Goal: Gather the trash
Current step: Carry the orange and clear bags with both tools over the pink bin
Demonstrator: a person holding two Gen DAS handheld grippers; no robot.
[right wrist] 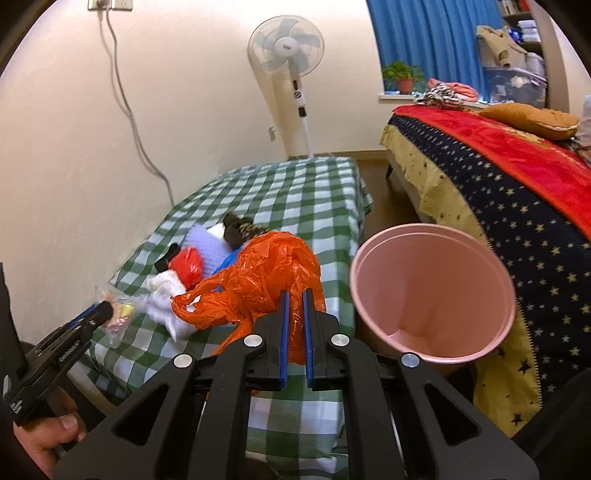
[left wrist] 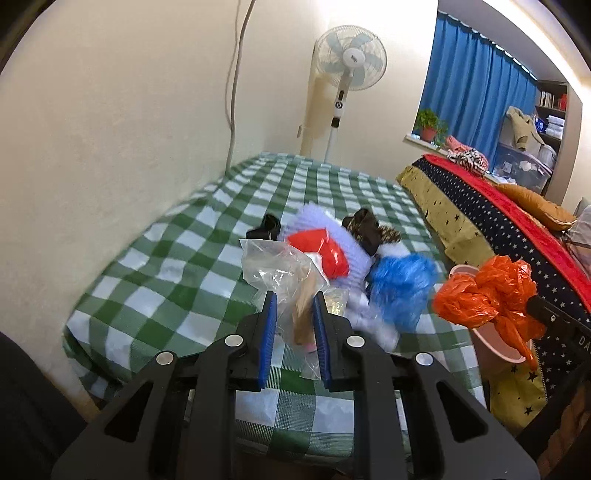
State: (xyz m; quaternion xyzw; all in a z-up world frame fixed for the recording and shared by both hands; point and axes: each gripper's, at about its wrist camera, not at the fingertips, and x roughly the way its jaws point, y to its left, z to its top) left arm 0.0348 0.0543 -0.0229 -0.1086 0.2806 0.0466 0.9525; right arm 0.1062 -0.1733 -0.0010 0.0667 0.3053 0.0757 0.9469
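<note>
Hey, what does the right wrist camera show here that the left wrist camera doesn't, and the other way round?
Only the right wrist view shows the wall socket, the inside of the pink bin, and the person's hand on the left gripper. Only the left wrist view shows the blue fluffy item clearly. Both show the clear bag in the left gripper, the orange bag in the right gripper, the checked bed and the fan.

wrist cams, close, both facing bed

A home bedroom: checked bed, standing fan, blue curtains.
</note>
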